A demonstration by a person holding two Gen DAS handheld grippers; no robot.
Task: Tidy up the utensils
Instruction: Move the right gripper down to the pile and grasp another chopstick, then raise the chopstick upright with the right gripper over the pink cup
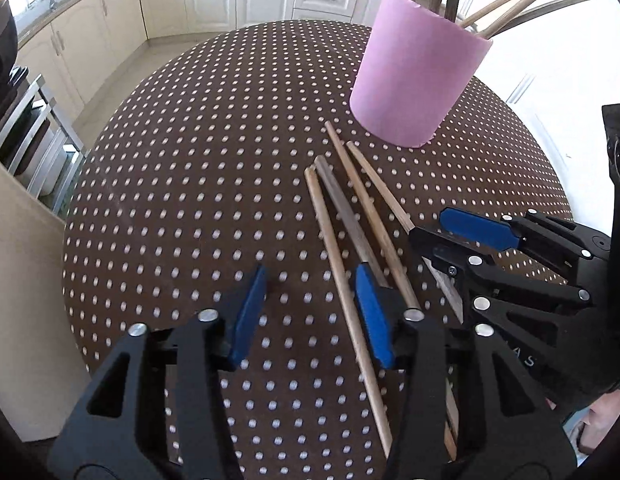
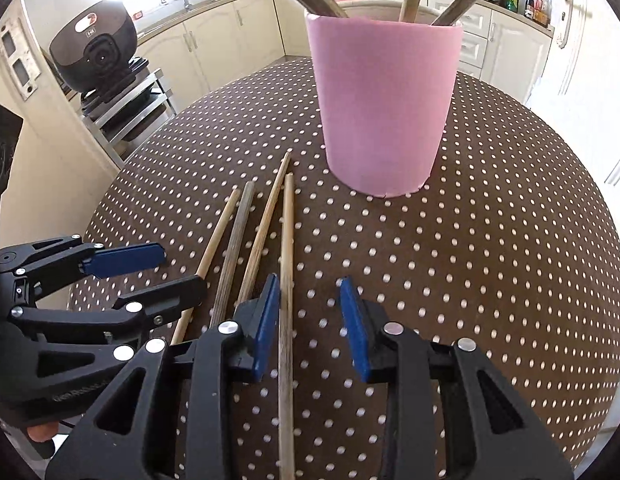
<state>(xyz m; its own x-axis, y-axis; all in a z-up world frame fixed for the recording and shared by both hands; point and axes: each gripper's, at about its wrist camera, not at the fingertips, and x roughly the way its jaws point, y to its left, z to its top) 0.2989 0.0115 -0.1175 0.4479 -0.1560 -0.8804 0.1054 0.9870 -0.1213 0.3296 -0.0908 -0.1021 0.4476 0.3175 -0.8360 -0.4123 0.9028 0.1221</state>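
- Round table (image 1: 182, 184), brown cloth dotted white, fine weave.
- Left gripper (image 1: 310, 312): black frame, blue pads, jaws apart over the cloth, clasping nothing.
- Four slim wooden sticks (image 2: 246, 240) lie fanned side by side, just before the pink cylindrical holder (image 2: 383, 104).
- Right gripper (image 2: 310, 328): jaws apart, rightmost stick (image 2: 286, 280) between them, beside the left pad.
- Only the right view shows the dark domed appliance (image 2: 96, 46).

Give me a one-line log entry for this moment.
phase: reaching | left gripper: open, empty | right gripper: open, straddling rightmost stick | loose sticks: four | pink cup: upright, holds utensils
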